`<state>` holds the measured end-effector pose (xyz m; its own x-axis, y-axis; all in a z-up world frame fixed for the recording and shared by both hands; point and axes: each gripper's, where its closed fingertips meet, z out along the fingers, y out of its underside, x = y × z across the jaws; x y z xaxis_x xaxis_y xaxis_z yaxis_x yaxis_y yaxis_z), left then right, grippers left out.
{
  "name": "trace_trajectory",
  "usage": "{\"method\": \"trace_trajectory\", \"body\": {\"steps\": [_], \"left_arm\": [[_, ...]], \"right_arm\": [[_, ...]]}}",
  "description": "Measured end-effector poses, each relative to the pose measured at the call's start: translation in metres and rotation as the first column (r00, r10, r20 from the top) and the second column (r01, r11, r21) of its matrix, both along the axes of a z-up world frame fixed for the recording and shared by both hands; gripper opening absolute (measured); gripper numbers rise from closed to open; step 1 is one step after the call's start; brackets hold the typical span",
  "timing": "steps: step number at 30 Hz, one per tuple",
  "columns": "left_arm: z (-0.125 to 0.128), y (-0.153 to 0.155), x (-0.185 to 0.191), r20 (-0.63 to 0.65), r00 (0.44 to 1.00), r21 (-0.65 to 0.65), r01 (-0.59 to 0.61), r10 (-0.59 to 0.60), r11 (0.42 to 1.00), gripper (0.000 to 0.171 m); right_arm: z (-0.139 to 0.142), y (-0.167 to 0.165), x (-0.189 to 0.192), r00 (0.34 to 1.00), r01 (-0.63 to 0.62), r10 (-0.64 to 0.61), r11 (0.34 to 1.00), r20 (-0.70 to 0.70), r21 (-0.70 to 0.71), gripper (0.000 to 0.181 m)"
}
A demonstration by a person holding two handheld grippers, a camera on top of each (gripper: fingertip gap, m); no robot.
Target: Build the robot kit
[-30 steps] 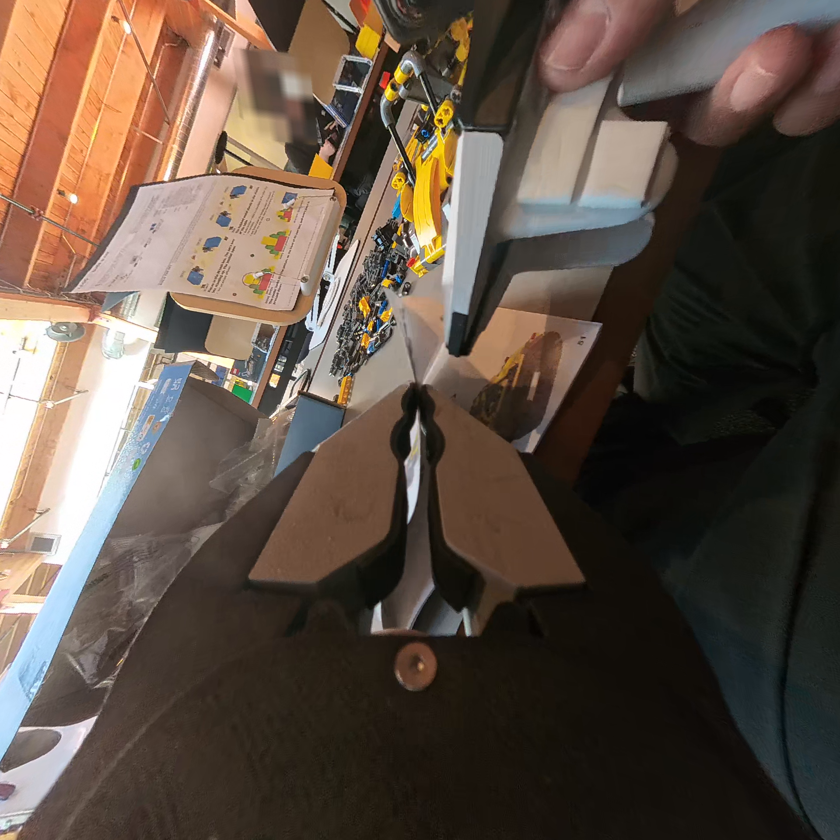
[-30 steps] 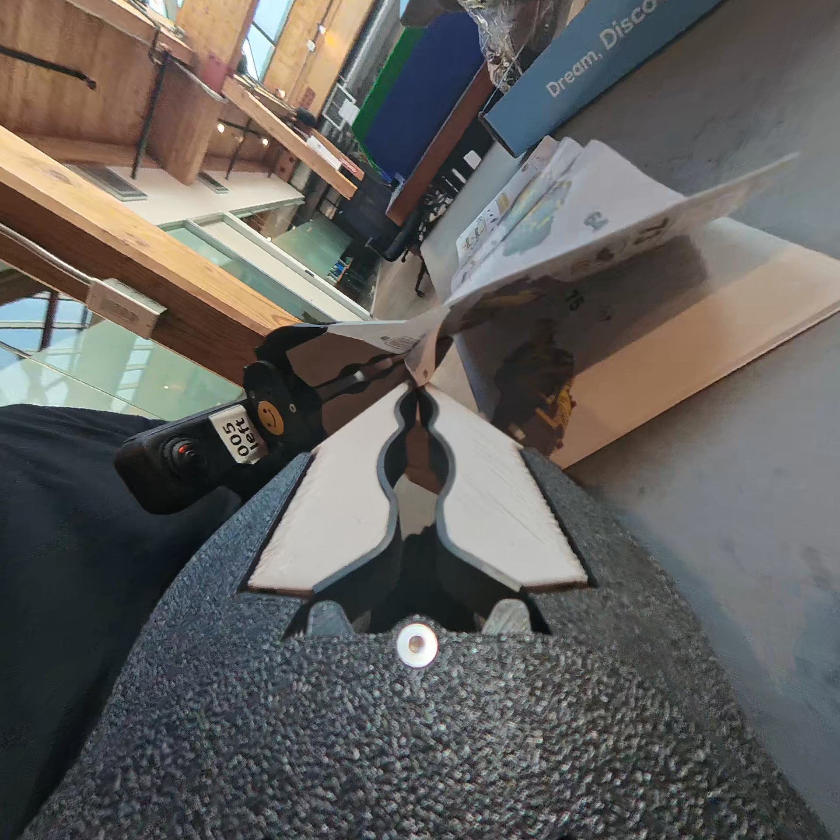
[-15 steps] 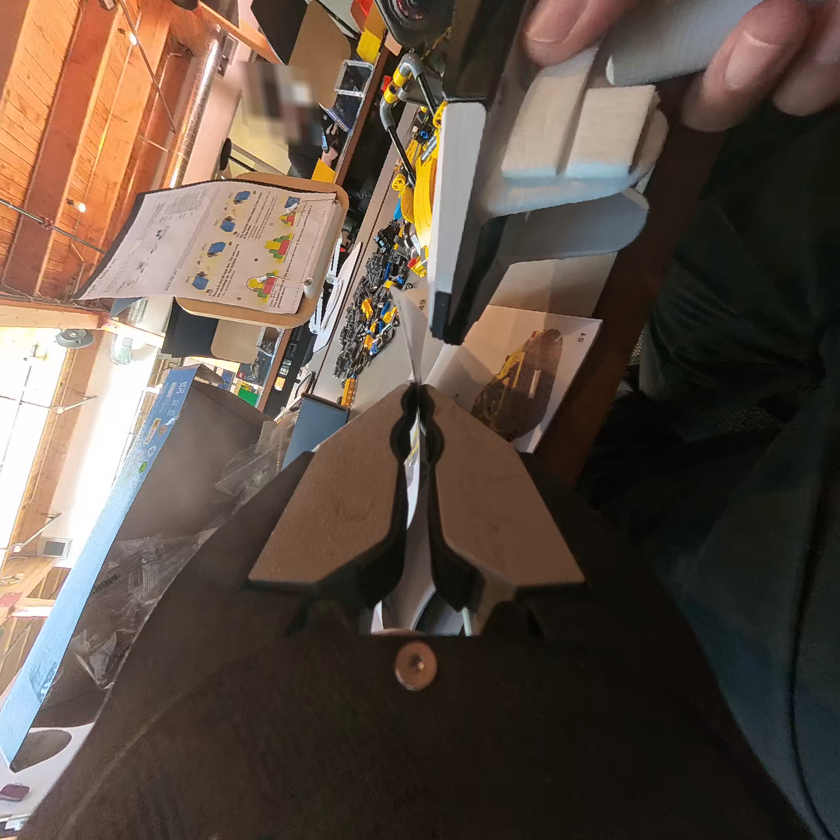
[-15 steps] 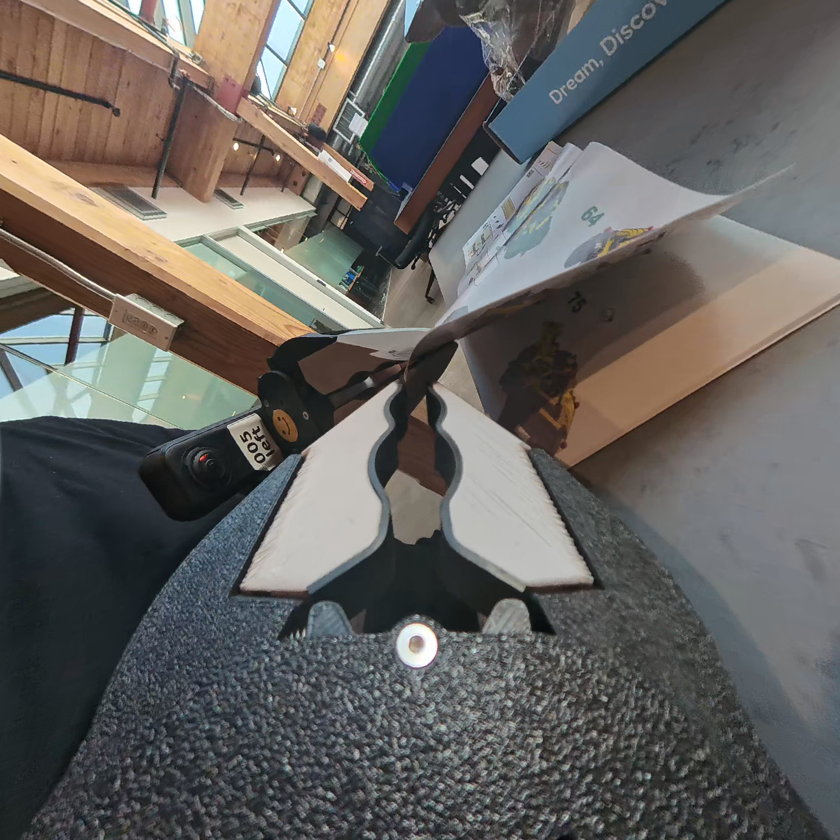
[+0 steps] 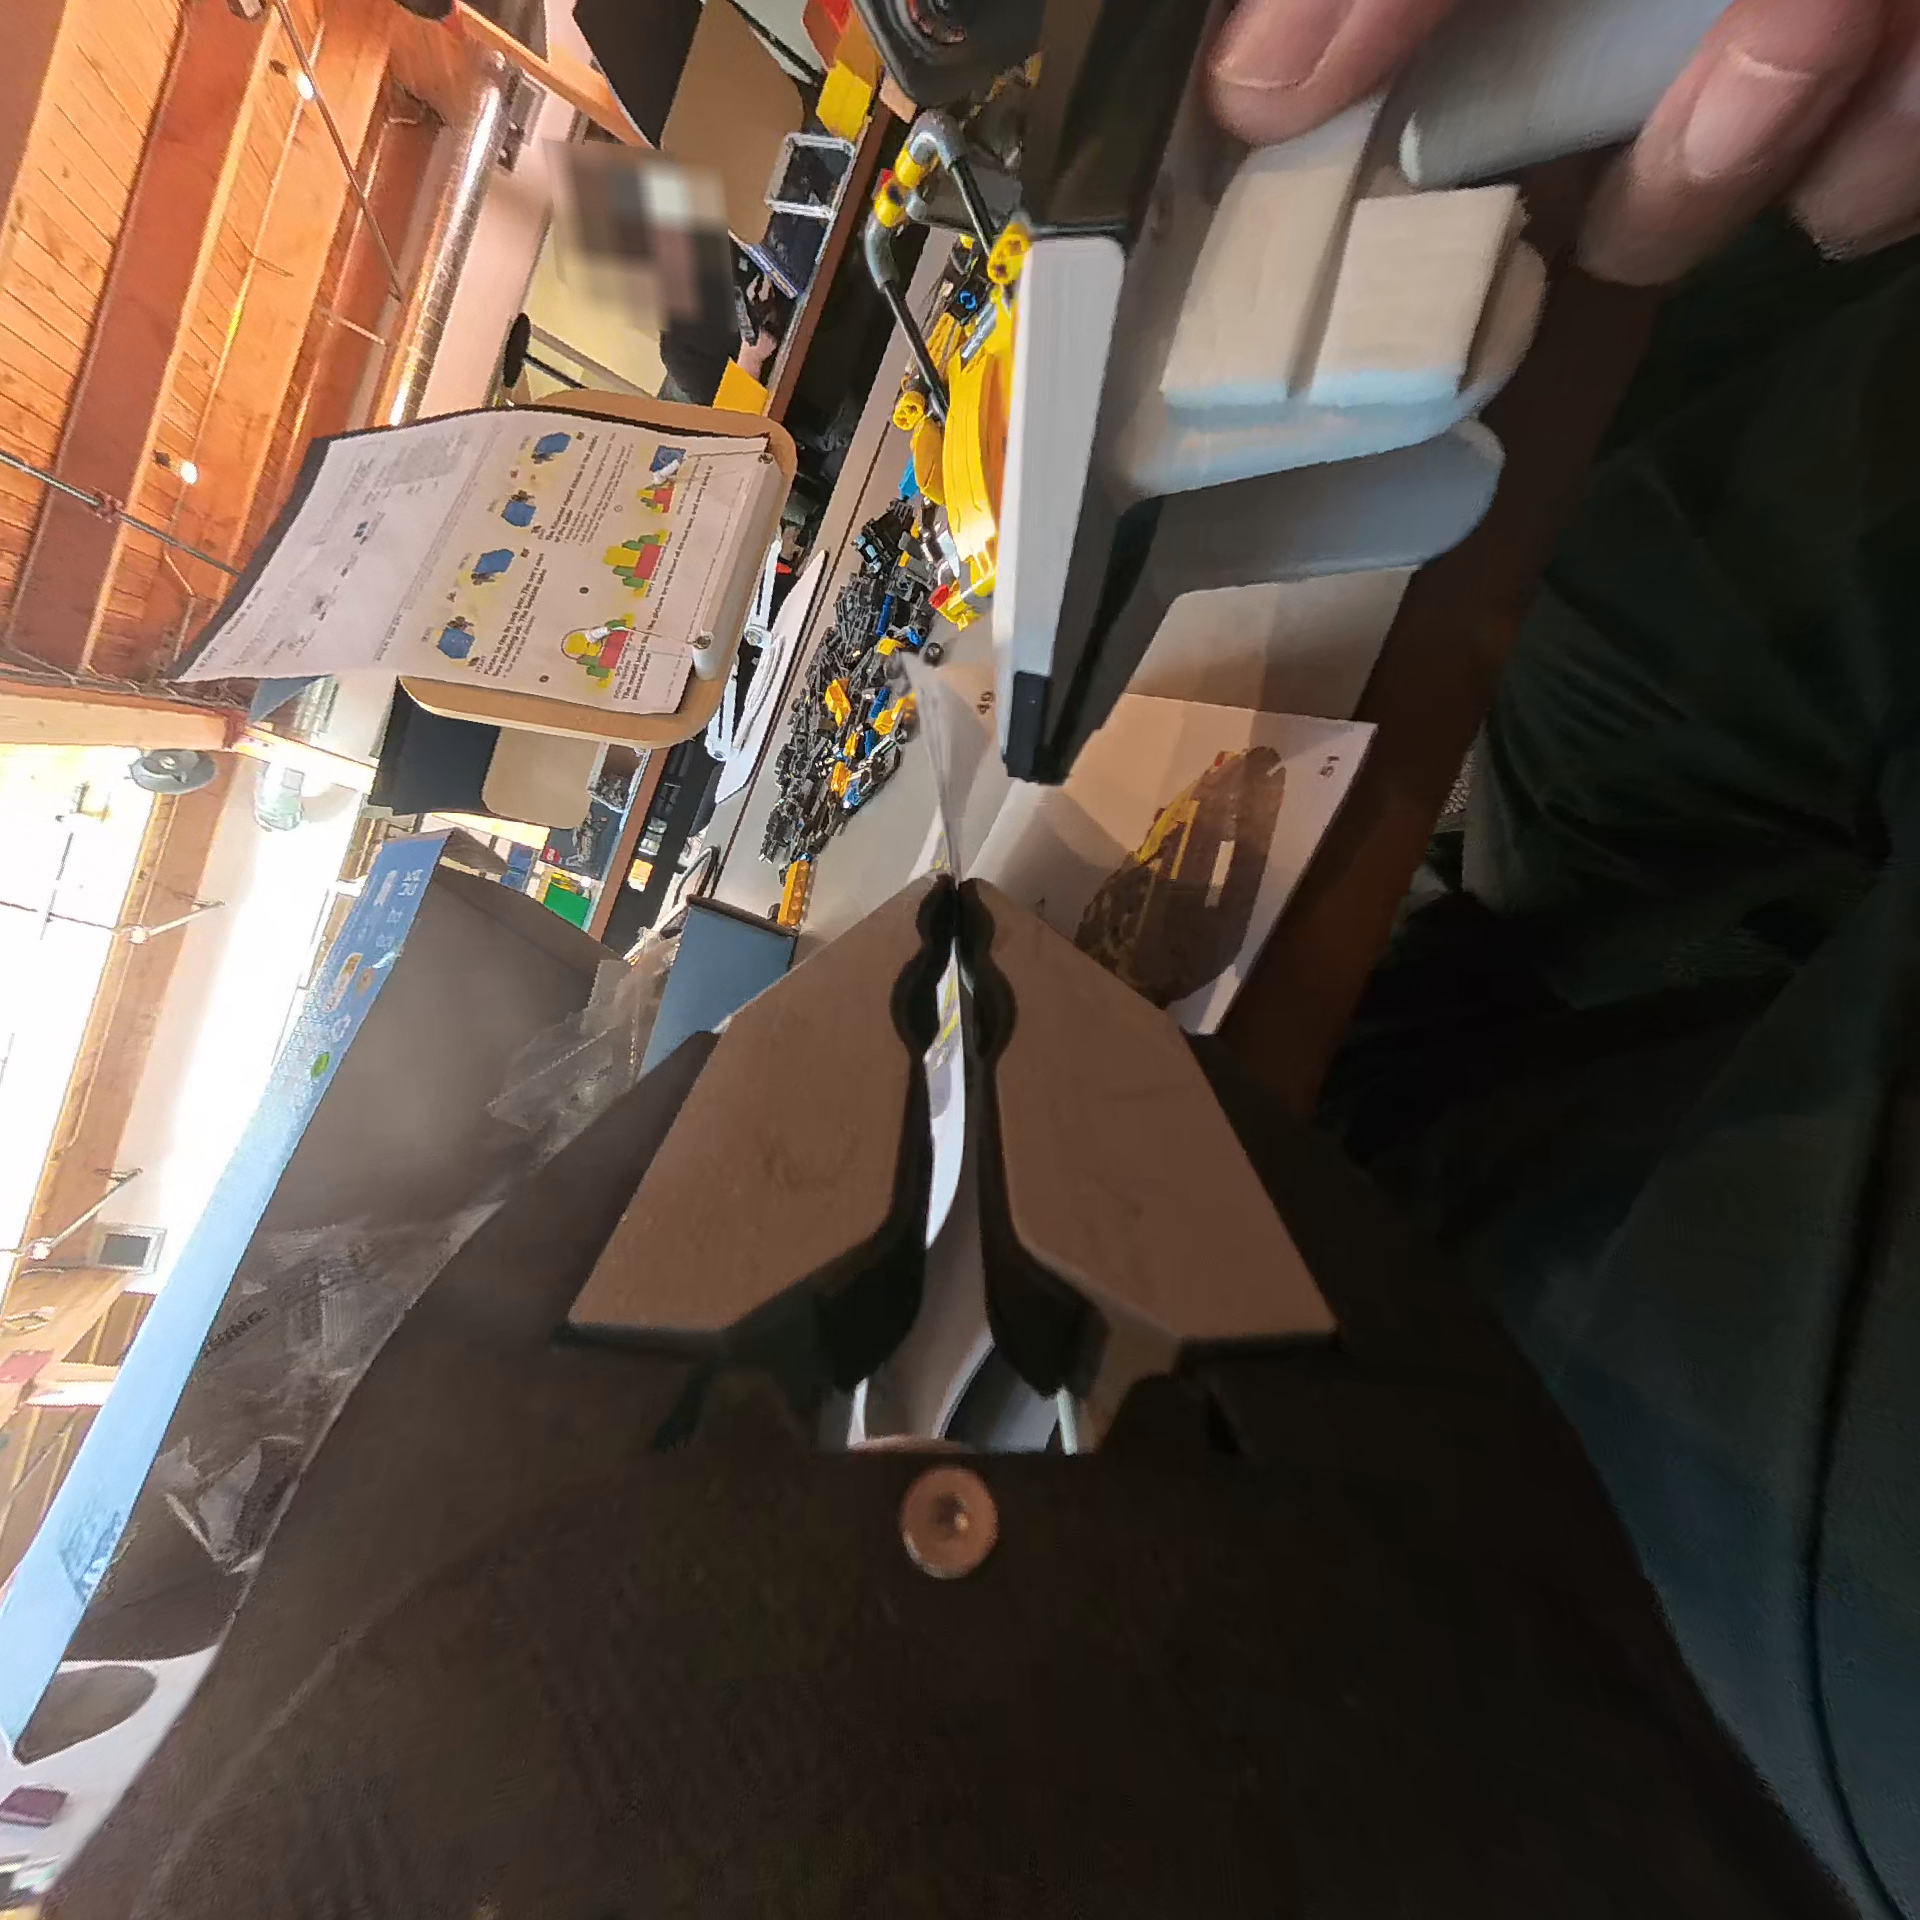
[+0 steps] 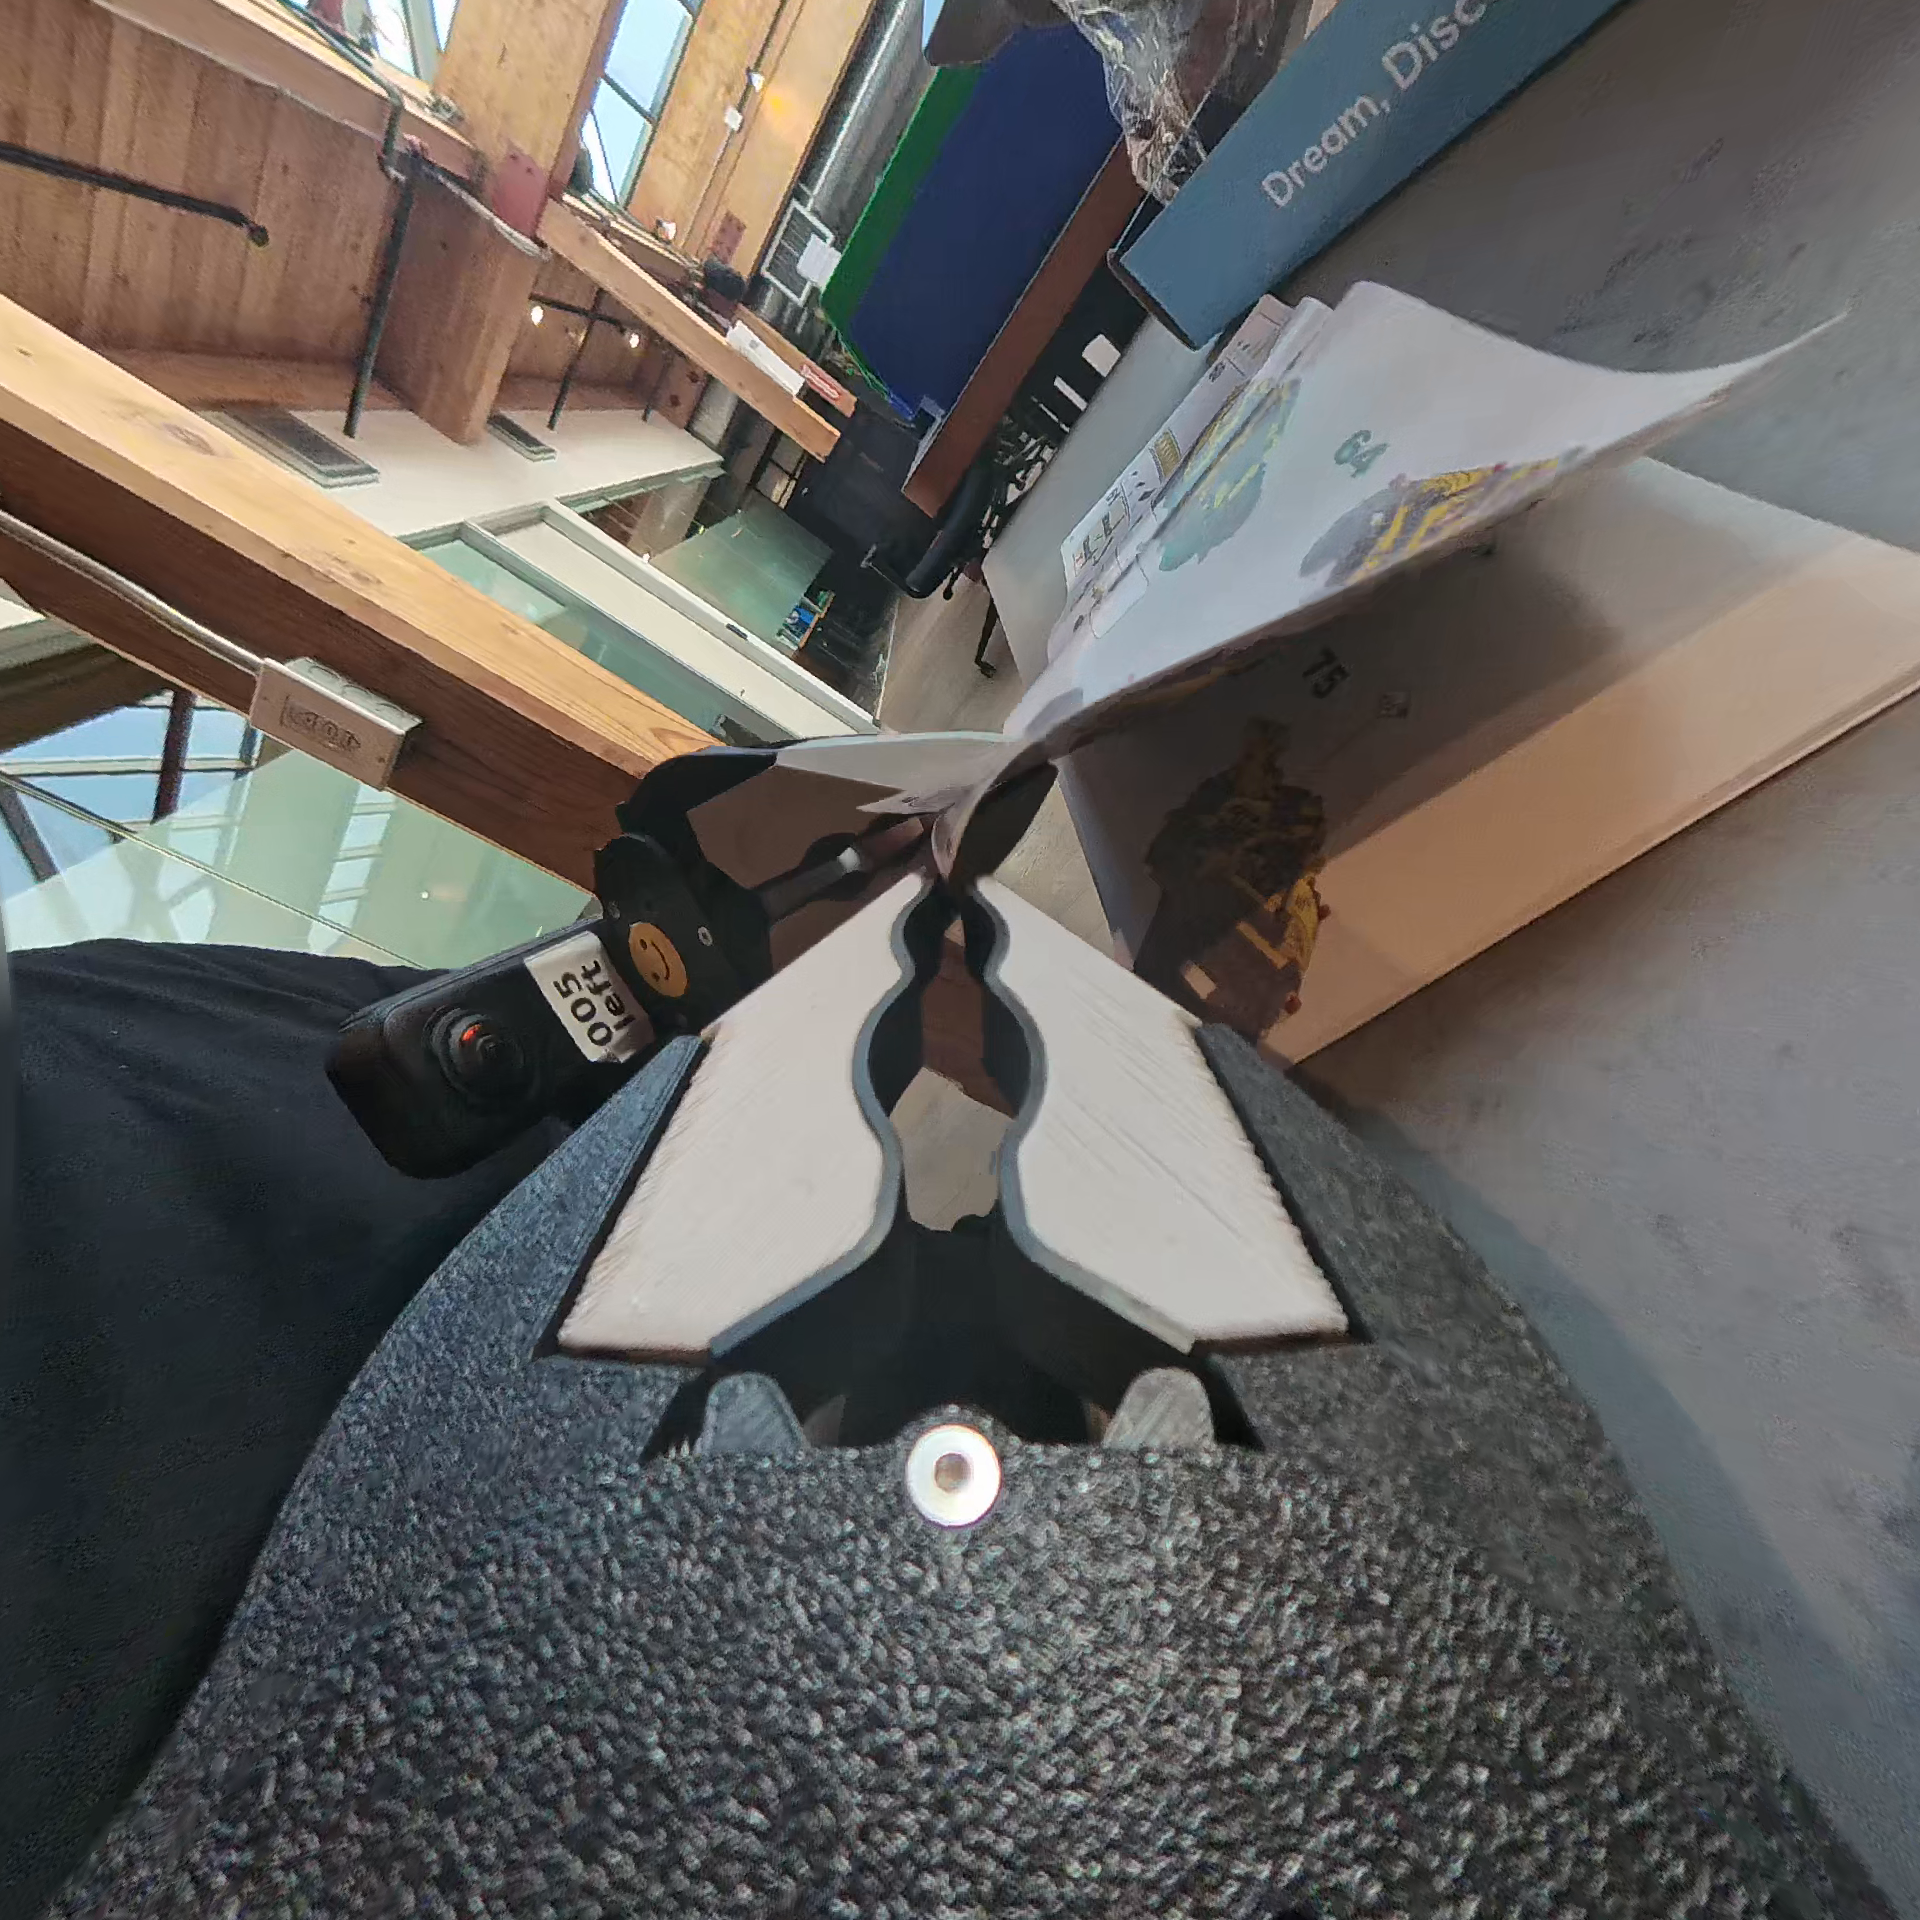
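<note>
The booklet (image 6: 1475,727) lies open on the grey worktop (image 6: 1662,1195), near the worktop's front edge. 1 page (image 6: 1351,520) is lifted clear of the pages below and curves upward, with printed pictures on its upper face.

The left claw (image 5: 956,894) has its 2 tips pressed together on the corner of that lifted page; the paper runs back between its fingers. In the right wrist view the left claw's fingers show pinching the page's near corner, with its camera body behind them.

The right claw (image 6: 951,899) sits just beside that same corner. Its tips are almost together, with only a narrow gap, and nothing shows between them. Whether they touch the paper cannot be determined. In the left wrist view the right claw hangs just above the booklet, with a hand (image 5: 1558,94) gripping its handle.

A blue box (image 6: 1330,177) lies beyond the booklet on the worktop, with clear plastic bags (image 5: 343,1278) beside it. Farther along lie a heap of small building-block parts (image 5: 842,707) and a partly built yellow model (image 5: 971,447). A printed sheet is clipped to a wooden board (image 5: 499,561) that stands off to the side.
</note>
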<state>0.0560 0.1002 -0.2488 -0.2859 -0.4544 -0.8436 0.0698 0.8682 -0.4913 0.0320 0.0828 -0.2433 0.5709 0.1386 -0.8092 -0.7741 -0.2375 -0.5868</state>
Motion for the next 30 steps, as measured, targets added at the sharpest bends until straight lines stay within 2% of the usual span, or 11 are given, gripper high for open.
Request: {"method": "trace_trajectory", "body": {"steps": [16,21,25,30], "left_arm": [[0.010,-0.012,-0.008,0.048,0.997,-0.022,0.069,-0.068,0.997,0.000],[0.008,-0.008,-0.006,0.033,0.998,-0.028,0.058,-0.057,0.998,0.000],[0.003,-0.002,-0.003,0.008,0.999,-0.039,0.039,-0.038,0.998,0.000],[0.001,0.001,-0.002,0.000,0.999,-0.034,0.036,-0.036,0.999,0.000]], "right_arm": [[0.001,0.007,-0.005,0.998,-0.052,0.053,0.998,0.038,-0.019,0.000],[-0.001,0.008,-0.005,0.998,-0.052,0.054,0.998,0.039,-0.036,0.000],[-0.004,0.003,-0.006,0.998,-0.051,0.053,0.997,0.039,-0.053,0.007],[0.003,-0.005,-0.010,0.996,-0.077,0.078,0.997,0.039,-0.021,0.010]]}}
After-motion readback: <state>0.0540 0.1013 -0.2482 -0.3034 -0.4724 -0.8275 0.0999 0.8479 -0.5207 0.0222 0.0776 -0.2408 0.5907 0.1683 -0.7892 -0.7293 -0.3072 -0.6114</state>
